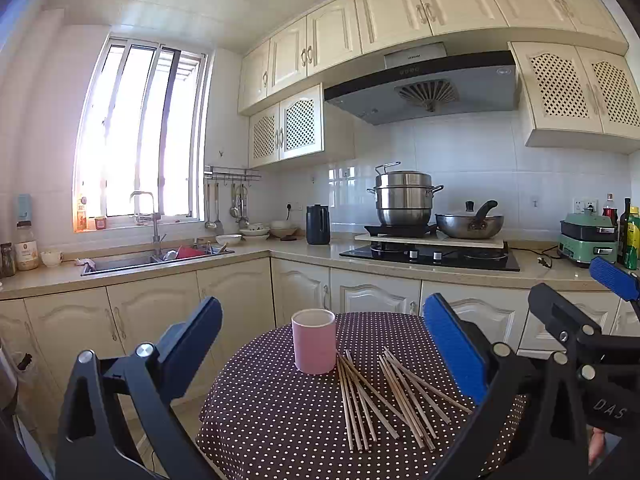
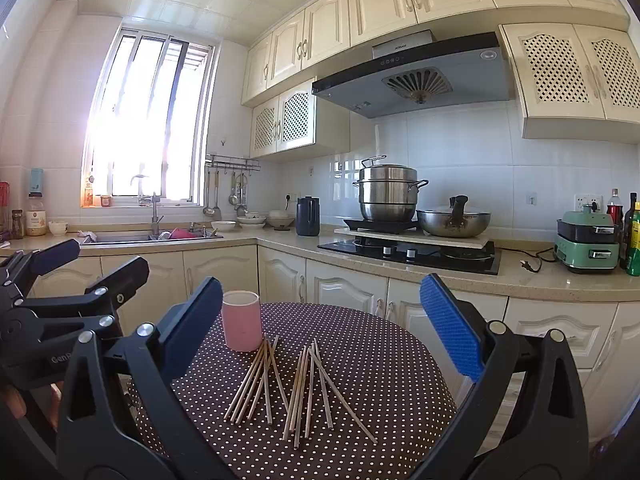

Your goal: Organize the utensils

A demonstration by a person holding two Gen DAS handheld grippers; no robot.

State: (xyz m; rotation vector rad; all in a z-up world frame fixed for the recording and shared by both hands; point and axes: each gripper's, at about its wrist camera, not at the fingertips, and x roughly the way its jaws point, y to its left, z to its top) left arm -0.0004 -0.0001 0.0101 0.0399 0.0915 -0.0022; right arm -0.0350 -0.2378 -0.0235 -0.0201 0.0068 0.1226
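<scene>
Both tongs hang wide apart and empty above the desk: our left tongs [image 1: 320,344] frame the lower middle of their view, our right tongs [image 2: 320,320] likewise in theirs. Below them the round desk [image 1: 260,420], under its dotted brown cloth, fills the bottom centre of each frame. On it, centre left, a pink cup [image 1: 314,340] stands upright and looks empty. Just right of it lie the chopsticks [image 1: 384,396], loose in two fanned bunches, the nearer bunch reaching the cup's foot. We judge nothing sorted yet: every stick is left to gather, presumably into the cup.
</scene>
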